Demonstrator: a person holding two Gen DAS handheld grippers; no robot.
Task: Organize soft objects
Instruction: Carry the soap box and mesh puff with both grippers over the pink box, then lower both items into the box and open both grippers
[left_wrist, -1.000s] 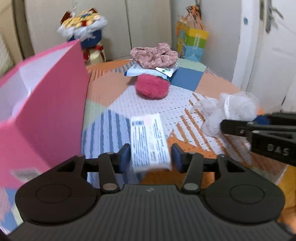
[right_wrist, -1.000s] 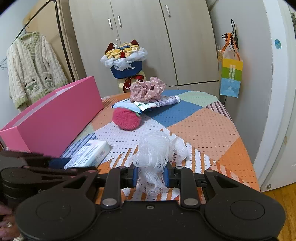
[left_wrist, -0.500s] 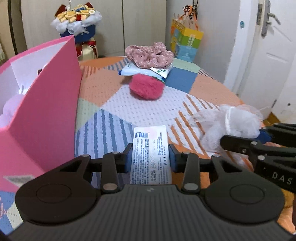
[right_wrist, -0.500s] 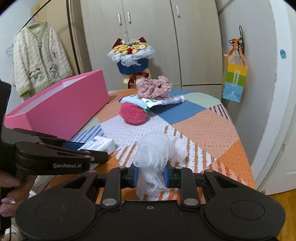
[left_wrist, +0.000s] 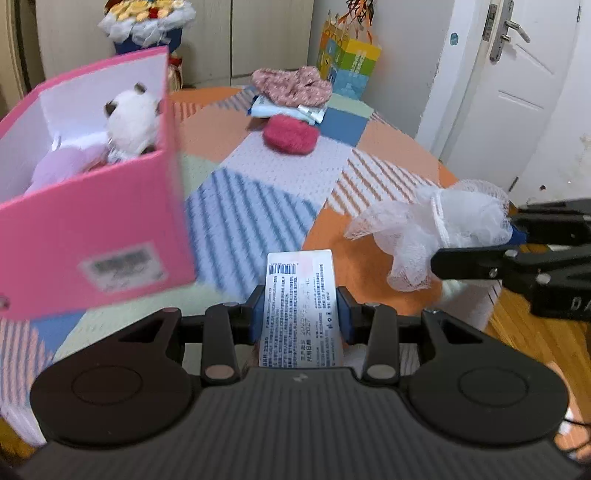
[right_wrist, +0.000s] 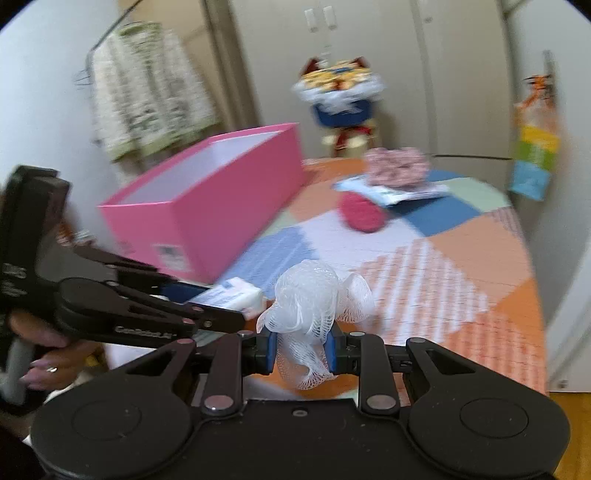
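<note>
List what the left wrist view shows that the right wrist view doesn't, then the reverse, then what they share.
Only the left wrist view: the white plush toy and a lilac soft thing inside the pink box, the door handle, and the left gripper shut on the printed packet.

Only the right wrist view: the hanging cardigan, the person's hand, and the right gripper shut on the white mesh sponge.

Both: box, packet, sponge, red pouf, floral scrunchie, patchwork cloth.
</note>
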